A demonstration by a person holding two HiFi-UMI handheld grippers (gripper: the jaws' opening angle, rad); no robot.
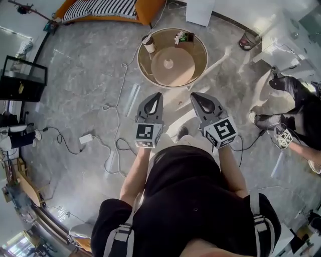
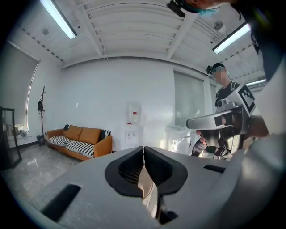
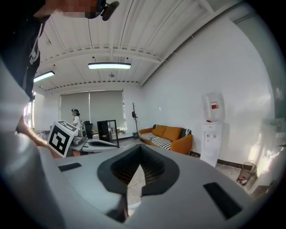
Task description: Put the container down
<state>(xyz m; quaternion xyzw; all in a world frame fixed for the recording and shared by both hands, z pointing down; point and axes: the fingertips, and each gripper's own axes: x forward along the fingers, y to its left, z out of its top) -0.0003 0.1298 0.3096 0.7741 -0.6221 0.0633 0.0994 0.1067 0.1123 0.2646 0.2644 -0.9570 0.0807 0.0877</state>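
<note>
Container (image 1: 148, 44): small cup-shaped thing with a pale body and a dark top. It stands upright on the round bench (image 1: 200, 64), at the bench's left rim. It is too small in the head view to read any finer detail. No gripper is touching it.

Also on the bench: a lighter tan disc (image 1: 173, 65) in the middle, just right of the container. A small item with white and green bits (image 1: 183, 37) sits at the far rim, apart from the container.

Left gripper (image 1: 157, 96) is held over the floor on the near side of the bench, well apart from the container. Its jaws are closed pad to pad, leaving only a thin slit in the left gripper view (image 2: 143, 151). Its marker cube (image 1: 149, 135) faces up.

Right gripper (image 1: 194, 96) is beside the left one, also short of the bench. Its jaws meet at the tips (image 3: 142, 148), pads on each other, not on any object. Its marker cube (image 1: 221, 131) faces up.

Around the bench: grey marbled floor (image 1: 80, 80) with loose cables (image 1: 108, 145). An orange sofa (image 1: 108, 10) with a striped cover stands beyond the bench, and the left gripper view shows a water dispenser (image 2: 132, 126) by the wall. A second person (image 1: 296, 98) is at the right.
</note>
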